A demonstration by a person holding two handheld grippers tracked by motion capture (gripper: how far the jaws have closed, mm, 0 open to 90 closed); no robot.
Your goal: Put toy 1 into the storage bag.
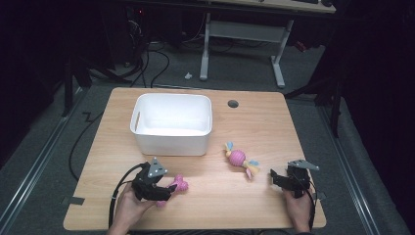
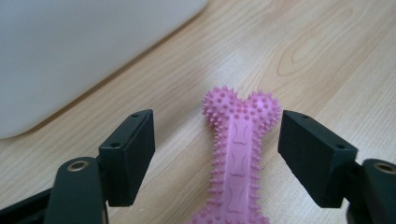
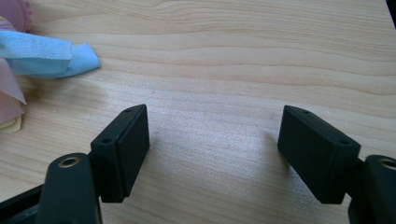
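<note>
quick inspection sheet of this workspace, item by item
surface: wooden table, round grommet hole near the far edge
job's things: pink spiky bone toy lying flat between the left gripper's jaws, not yet gripped; white bin beyond it
clutter: pink ball toy with coloured cloth tails on the table right of centre
grippers: left gripper open around the bone; right gripper open over bare wood
cables: black cable trailing from the left gripper; more cables on the floor
surroundings: grey floor, white desk frame behind
</note>
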